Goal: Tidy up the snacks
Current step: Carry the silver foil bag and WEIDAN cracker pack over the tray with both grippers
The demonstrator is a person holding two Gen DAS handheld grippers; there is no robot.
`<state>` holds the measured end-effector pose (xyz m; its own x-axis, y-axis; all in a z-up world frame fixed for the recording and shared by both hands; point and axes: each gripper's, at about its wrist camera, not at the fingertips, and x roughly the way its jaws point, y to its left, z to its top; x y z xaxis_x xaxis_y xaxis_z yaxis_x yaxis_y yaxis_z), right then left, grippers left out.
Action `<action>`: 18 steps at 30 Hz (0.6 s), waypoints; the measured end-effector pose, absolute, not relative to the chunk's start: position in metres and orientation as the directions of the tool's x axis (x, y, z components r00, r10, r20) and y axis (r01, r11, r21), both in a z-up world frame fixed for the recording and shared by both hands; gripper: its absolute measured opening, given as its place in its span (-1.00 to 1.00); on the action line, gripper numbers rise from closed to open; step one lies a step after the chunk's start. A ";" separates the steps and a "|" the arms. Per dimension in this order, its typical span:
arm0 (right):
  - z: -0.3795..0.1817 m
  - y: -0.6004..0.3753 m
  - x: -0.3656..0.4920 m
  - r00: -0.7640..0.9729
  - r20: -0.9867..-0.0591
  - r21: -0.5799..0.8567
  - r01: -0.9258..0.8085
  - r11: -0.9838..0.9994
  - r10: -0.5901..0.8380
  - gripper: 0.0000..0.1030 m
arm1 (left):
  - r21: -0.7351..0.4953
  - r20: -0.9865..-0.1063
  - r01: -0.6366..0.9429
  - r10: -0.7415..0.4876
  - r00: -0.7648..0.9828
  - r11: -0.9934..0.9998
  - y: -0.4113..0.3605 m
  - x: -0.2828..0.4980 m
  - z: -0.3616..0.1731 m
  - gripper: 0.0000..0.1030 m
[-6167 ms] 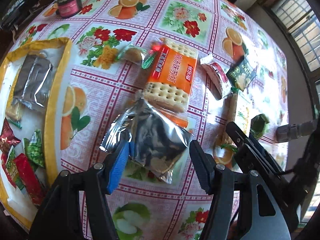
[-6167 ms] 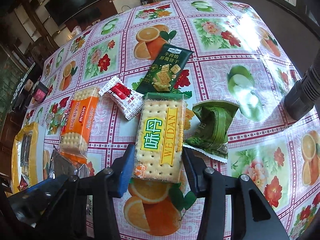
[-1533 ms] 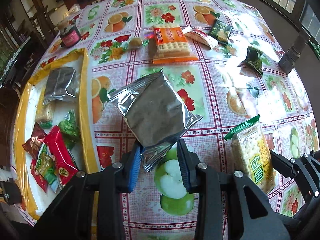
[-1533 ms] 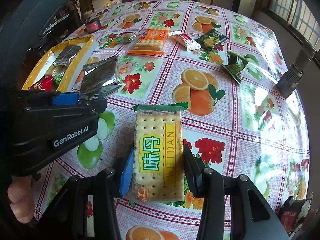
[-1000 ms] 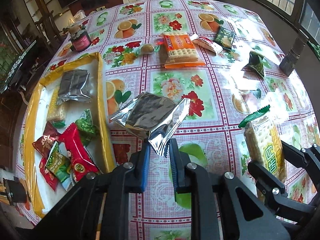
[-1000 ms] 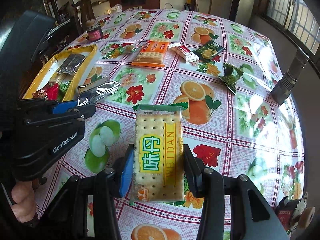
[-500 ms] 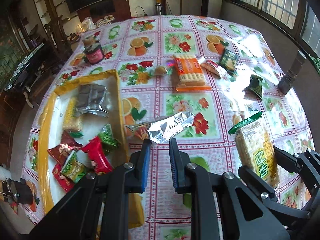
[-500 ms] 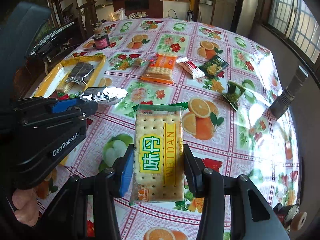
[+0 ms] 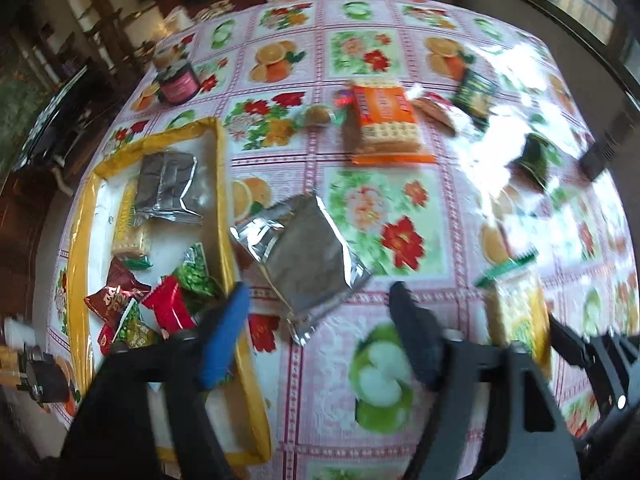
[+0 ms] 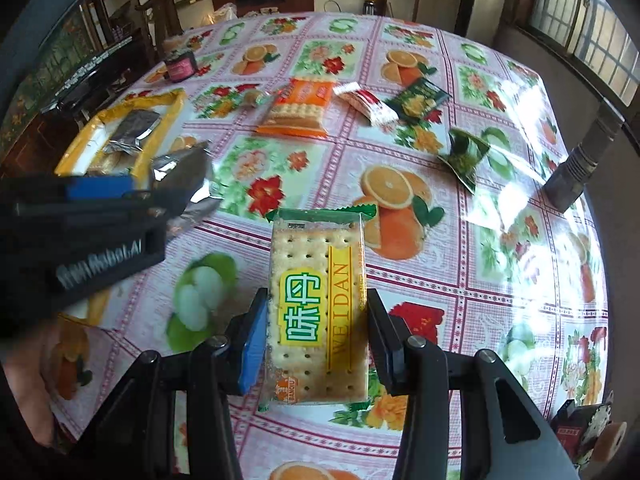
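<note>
My left gripper [image 9: 320, 316] is open, its jaws wide apart. A silver foil packet [image 9: 304, 256] is loose just ahead of it, beside the right rim of the yellow-rimmed tray [image 9: 222, 184]; whether it touches the table I cannot tell. The tray holds another silver packet [image 9: 168, 184], a cracker pack and several small red and green snack bags [image 9: 160, 300]. My right gripper [image 10: 316, 344] is shut on a green-and-yellow WEIDAN cracker pack [image 10: 318, 308] held above the table; that pack also shows in the left wrist view [image 9: 516, 312].
On the floral tablecloth lie an orange cracker pack [image 9: 384, 120], a red-and-white packet [image 10: 364, 104], a dark green packet [image 10: 420, 100], a crumpled green bag [image 10: 466, 156] and a small wrapped sweet [image 9: 316, 114]. A pink jar [image 9: 178, 82] stands at the far left. A grey post [image 10: 576, 164] stands right.
My left gripper has opened and let go of the silver packet, which now sits free by the tray's right rim. My right gripper still holds the WEIDAN pack.
</note>
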<state>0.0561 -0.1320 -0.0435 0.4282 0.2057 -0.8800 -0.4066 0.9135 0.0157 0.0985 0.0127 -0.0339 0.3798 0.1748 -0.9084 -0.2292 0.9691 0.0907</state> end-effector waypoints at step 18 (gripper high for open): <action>-0.066 -0.149 0.078 0.372 -0.903 0.046 -0.411 0.910 0.213 -0.08 | 0.147 -0.948 -0.340 0.231 0.221 0.929 0.031 0.151 -0.078 0.57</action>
